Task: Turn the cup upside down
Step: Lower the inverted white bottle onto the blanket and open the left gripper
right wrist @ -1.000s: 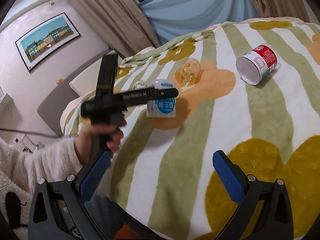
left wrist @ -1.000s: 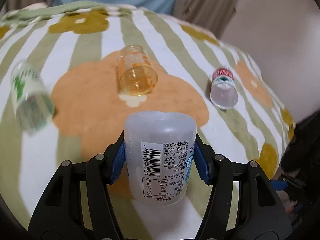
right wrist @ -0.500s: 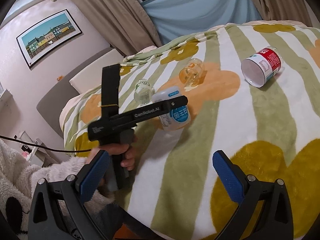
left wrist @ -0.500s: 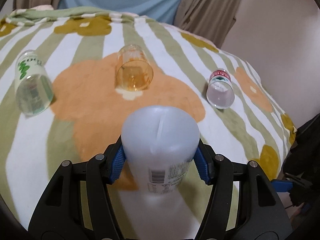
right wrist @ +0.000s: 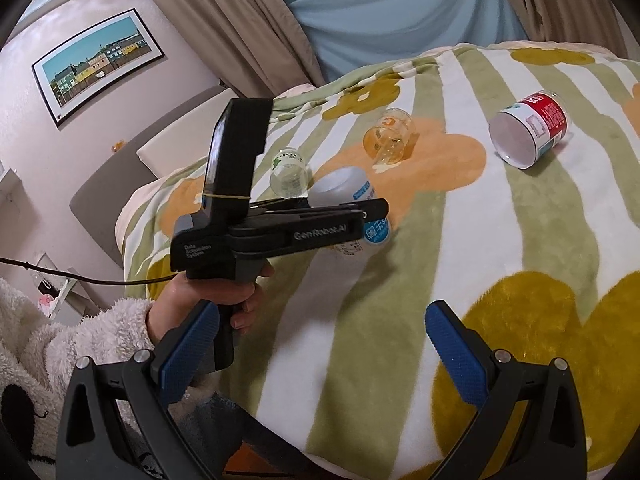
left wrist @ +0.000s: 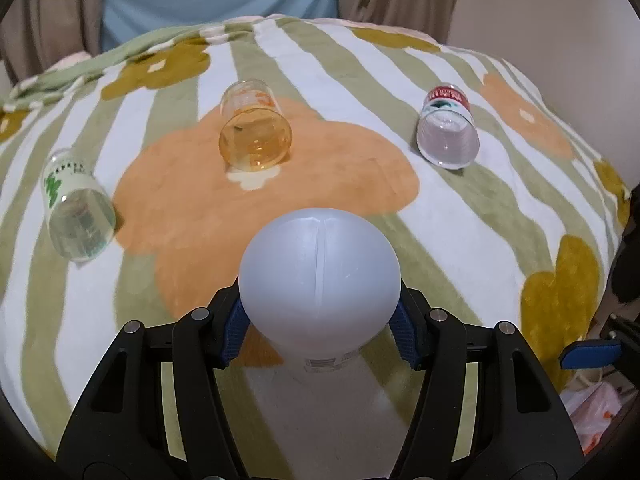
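L gripper: blue pads clamped on both sides of the white cup; a person's hand in a fluffy white sleeve grips the handle
White cup: closed rounded bottom faces the L wrist cam; blue label toward the blanket; tilted base-up; mouth hidden, so can't tell if it touches the blanket
R gripper: pads wide apart, nothing btwn them; over the blanket's near edge, well apart from the cup
Amber cup: on its side, mouth toward cam, on the orange flower
Green-label cup: on its side, far left
Red-label cup: on its side, far right
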Tool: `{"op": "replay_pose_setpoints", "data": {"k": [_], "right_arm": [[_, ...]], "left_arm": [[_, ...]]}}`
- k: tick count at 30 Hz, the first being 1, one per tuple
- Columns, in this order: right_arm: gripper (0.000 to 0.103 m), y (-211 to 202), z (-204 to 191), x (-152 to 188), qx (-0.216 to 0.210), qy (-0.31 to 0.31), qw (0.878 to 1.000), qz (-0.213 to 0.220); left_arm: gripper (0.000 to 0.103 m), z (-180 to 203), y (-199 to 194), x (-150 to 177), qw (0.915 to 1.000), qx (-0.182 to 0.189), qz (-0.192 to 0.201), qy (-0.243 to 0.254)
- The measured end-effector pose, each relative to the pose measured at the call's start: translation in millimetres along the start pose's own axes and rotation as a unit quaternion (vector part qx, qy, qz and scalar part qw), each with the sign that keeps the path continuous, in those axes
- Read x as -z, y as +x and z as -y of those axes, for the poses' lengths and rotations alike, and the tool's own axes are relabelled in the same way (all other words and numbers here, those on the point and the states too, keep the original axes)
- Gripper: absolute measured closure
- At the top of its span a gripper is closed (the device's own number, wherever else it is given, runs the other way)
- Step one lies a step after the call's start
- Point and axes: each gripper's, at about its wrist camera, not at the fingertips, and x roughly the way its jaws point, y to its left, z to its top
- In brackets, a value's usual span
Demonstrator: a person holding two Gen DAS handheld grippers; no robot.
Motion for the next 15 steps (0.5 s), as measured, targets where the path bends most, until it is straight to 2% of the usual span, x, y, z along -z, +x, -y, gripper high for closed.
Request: {"op": "replay_pose_setpoints", "data": {"k": [3,5,6,7,10,15], "right_arm": [[0.000,0,-1,0,0.000,0.000,1.000,0.001],[0.000,-1,-1,0,0.000,-0.001,1.000,0.002],[0.000,-1,-1,0,0.000,0.001,1.000,0.003],[0.000,-1,-1,0,0.000,0.003,1.000,0.003],[0.000,-2,0,-1,0.005,0.013,1.000,0.006],[0.000,-6,-5,-3,0.019,0.018,1.000,0.014]], "left_arm": [[0.042,-2,-3,1,1.0000,0.002,0.001,-0.008],[0.021,-6,-3,2,0.9998,0.002,-0.003,-0.020],[0.007,-8,-5,3,0.9996,0.001,0.001,-0.027],[0.001,-10,-9,4,0.9994,0.002,0.010,-0.034],[0.001,-17,-21,5,0.9987,0.011,0.021,-0.046],[0.001,-20,-43,7,0.9988,-0.003,0.029,-0.039]]}}
